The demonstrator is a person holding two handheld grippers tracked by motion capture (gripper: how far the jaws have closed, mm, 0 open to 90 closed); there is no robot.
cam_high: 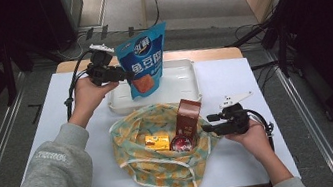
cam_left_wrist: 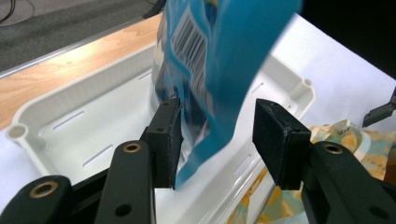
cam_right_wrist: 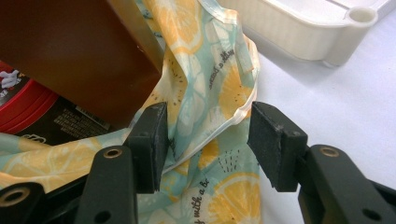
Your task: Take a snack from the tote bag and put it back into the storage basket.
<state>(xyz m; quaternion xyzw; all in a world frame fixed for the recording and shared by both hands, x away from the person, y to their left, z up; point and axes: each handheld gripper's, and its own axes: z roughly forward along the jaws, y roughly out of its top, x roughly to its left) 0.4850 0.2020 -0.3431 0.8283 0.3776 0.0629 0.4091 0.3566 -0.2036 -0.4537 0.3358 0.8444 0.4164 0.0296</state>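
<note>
While the left tongs (cam_left_wrist: 215, 140) stand apart around the blue pouch (cam_high: 144, 66), upright in the white tray (cam_high: 189, 90), it may topple unsupported. Right tongs (cam_right_wrist: 205, 144): apart, straddling the lemon-print bag's (cam_high: 166, 167) rim; it could slip free.

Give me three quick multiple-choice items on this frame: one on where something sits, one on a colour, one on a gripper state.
1. Where does the blue snack pouch stand?
A. in the white tray
B. inside the cloth bag
C. on the floor

2. What colour is the upright box in the lemon-print cloth bag?
A. green
B. brown
C. white

3. How do the left gripper jaws stand?
A. clamped on the pouch
B. apart, pouch edge between them
C. shut on nothing

Answers:
1 A: the pouch's base rests in the tray.
2 B: the box is brown.
3 B: there is a gap beside the right-hand pad.
</note>
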